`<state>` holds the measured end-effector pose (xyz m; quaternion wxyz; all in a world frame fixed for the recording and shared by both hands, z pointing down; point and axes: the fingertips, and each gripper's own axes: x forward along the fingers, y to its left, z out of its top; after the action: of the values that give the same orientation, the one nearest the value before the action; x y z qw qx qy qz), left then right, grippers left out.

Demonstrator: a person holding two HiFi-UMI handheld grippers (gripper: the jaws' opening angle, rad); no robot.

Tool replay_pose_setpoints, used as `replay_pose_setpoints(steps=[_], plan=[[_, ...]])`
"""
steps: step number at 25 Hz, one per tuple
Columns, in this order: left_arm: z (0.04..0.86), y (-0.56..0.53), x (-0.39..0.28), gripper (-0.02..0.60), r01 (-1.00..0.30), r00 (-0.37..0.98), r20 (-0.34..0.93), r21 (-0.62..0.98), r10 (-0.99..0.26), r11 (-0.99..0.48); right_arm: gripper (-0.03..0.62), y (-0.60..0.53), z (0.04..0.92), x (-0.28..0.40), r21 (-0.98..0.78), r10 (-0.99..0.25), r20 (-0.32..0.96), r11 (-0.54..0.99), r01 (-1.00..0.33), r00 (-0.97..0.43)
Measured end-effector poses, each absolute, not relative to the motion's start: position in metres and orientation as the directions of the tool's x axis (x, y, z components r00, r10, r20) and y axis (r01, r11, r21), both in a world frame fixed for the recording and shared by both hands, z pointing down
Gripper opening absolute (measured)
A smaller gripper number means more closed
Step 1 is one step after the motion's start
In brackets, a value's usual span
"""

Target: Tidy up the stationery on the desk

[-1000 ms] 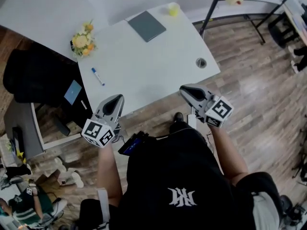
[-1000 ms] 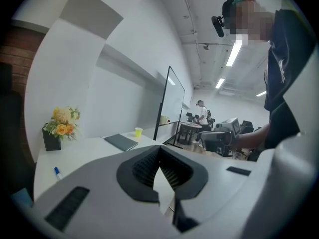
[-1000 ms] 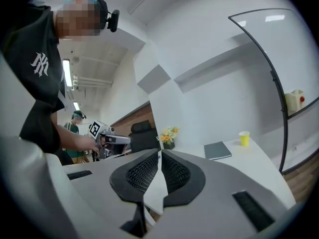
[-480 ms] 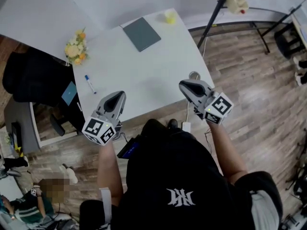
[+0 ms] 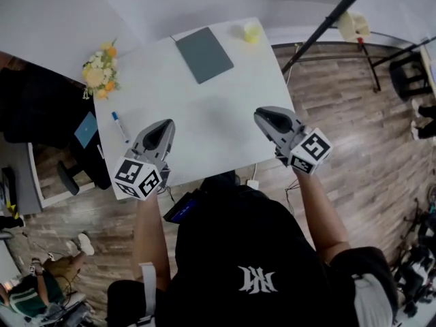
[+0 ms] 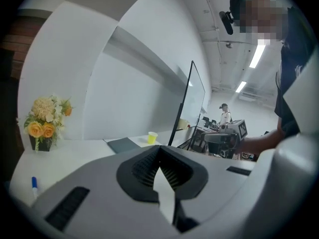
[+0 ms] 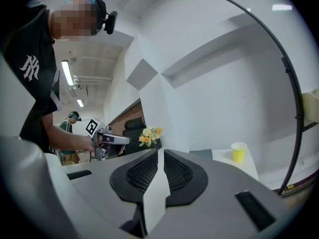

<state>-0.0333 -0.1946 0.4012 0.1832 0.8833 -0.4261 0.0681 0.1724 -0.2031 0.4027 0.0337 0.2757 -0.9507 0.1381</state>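
A blue-capped white marker [image 5: 120, 126] lies near the white desk's [image 5: 204, 114] left edge and also shows in the left gripper view [image 6: 34, 185]. A grey notebook [image 5: 204, 54] lies at the far side, with a yellow cup [image 5: 251, 33] to its right. My left gripper [image 5: 161, 129] hovers over the desk's near left part, just right of the marker, jaws shut on nothing [image 6: 159, 148]. My right gripper [image 5: 266, 116] hangs over the near right edge, also shut and empty [image 7: 160, 152].
A pot of yellow and orange flowers [image 5: 97, 73] stands at the desk's far left corner. A black stand pole [image 5: 327, 26] leans past the far right corner. Black chairs [image 5: 41, 107] and a small blue screen [image 5: 86, 129] sit left of the desk. Wooden floor surrounds it.
Both grippers have come forward from in front of the desk to over its near edge, still shut. The desk has drawn closer beneath them.
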Motion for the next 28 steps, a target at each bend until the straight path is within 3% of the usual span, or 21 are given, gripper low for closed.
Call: replay_pose_setpoints(steps=[11,13,14,20,28], plan=[[0.427,-0.295,-0.047,0.002,-0.8,0.59,0.29,0.338,-0.753,-0.496,0.065,-0.315,0.411,0.142,-0.236,-0.478,0.181,0.827,-0.51,-0.859],[0.439,-0.312,-0.05,0.002,-0.805,0.581,0.318,0.356,-0.749,-0.474,0.148,-0.336,0.421,0.137,-0.237,-0.481,0.218,0.818,-0.524,-0.849],[0.446,-0.32,-0.05,0.003,-0.807,0.578,0.331,0.367,-0.745,-0.463,0.155,-0.346,0.426,0.134,-0.239,-0.478,0.236,0.816,-0.527,-0.846],[0.492,-0.371,-0.049,0.064,-0.809,0.569,0.409,0.434,-0.713,-0.397,0.155,-0.404,0.468,0.113,-0.255,-0.45,0.363,0.794,-0.552,-0.816],[0.549,-0.427,-0.046,0.101,-0.829,0.527,0.507,0.486,-0.682,-0.278,0.155,-0.476,0.546,0.097,-0.302,-0.419,0.542,0.712,-0.634,-0.729]])
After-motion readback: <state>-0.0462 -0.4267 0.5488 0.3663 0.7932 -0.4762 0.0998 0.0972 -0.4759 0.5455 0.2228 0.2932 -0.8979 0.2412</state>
